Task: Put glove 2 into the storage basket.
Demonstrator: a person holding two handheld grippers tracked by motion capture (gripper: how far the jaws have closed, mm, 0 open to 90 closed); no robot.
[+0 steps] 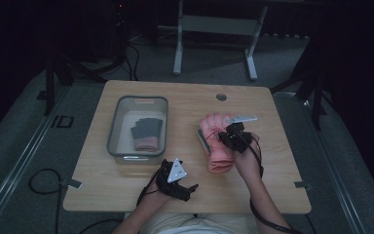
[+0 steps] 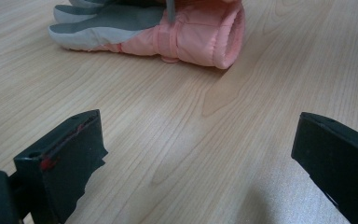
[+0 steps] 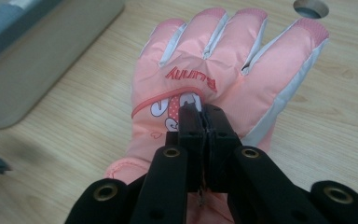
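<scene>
A pink padded glove (image 1: pixel 216 144) lies back-up on the wooden table (image 1: pixel 185 105), right of centre, fingers pointing away from me. My right gripper (image 1: pixel 226 135) stands over the middle of its back. In the right gripper view the black jaws are pressed together at the gripper's tip (image 3: pixel 204 112), pinching the glove (image 3: pixel 223 60) fabric just below the printed lettering. My left gripper (image 1: pixel 187 190) rests near the table's front edge, apart from the glove. Its jaws stand wide open (image 2: pixel 200 154) over bare wood, and the glove's cuff (image 2: pixel 205 35) lies farther off.
A grey plastic bin (image 1: pixel 114 122) sits at the left of the table with a second glove (image 1: pixel 146 134), dark grey with a pink cuff, inside it. A round cable hole (image 1: pixel 221 96) is at the table's far edge. The bin's wall (image 3: pixel 51 51) stands beside the glove.
</scene>
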